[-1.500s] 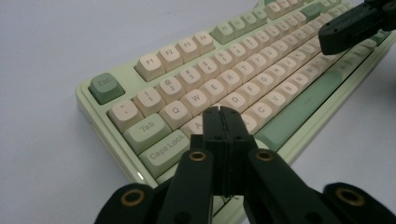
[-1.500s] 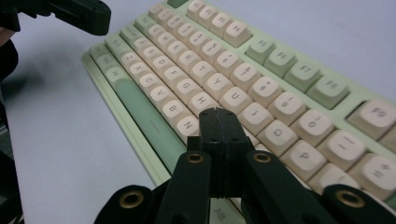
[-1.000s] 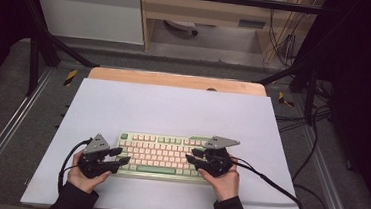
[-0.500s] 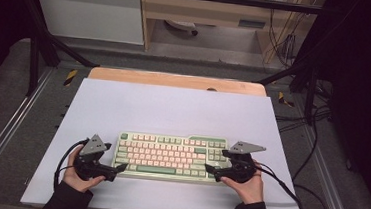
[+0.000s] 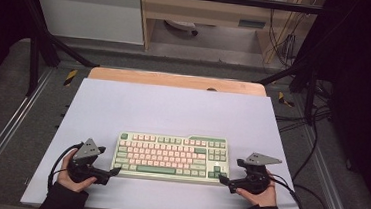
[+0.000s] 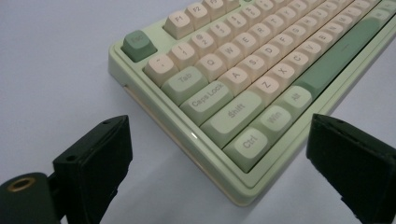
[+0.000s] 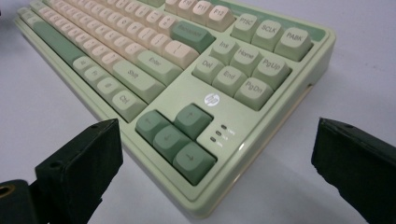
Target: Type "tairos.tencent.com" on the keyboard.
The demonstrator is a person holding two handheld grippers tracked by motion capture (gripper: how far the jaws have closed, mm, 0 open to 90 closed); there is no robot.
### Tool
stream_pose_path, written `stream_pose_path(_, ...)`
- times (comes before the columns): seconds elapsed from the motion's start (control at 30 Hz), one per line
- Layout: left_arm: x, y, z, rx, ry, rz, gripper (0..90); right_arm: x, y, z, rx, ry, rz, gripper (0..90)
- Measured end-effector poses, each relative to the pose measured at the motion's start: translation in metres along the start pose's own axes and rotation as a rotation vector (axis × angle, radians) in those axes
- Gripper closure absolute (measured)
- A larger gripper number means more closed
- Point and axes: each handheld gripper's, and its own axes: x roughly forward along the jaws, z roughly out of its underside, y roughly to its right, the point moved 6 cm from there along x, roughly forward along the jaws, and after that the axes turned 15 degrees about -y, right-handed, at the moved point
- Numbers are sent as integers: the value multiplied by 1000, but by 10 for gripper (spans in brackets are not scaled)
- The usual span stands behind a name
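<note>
A pale green keyboard (image 5: 172,157) with cream and green keys lies flat on the white table top (image 5: 173,108), near its front edge. My left gripper (image 5: 113,171) sits just off the keyboard's front left corner (image 6: 243,198). Its jaws stand wide open and have just been opening. The corner by the Ctrl key (image 6: 248,143) lies between them, untouched. My right gripper (image 5: 222,179) sits off the front right corner, by the arrow keys (image 7: 177,137). Its jaws have just been opening too. They are wide apart, and that corner lies between them with no contact.
A wooden strip (image 5: 175,80) runs along the table's far edge. Metal frame rails (image 5: 0,135) flank the table. Cables (image 5: 312,194) trail on the floor at the right. A cabinet and a shelf (image 5: 206,11) stand beyond the table.
Both grippers have drawn back off the keyboard's ends toward the table's front edge, the right one farther outward. The keyboard has stayed where it was.
</note>
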Motion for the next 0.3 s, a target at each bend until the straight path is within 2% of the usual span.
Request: stream_pose_path(0.3, 4, 3, 4, 4, 0, 17, 83, 2, 2, 6, 0, -17, 1, 18)
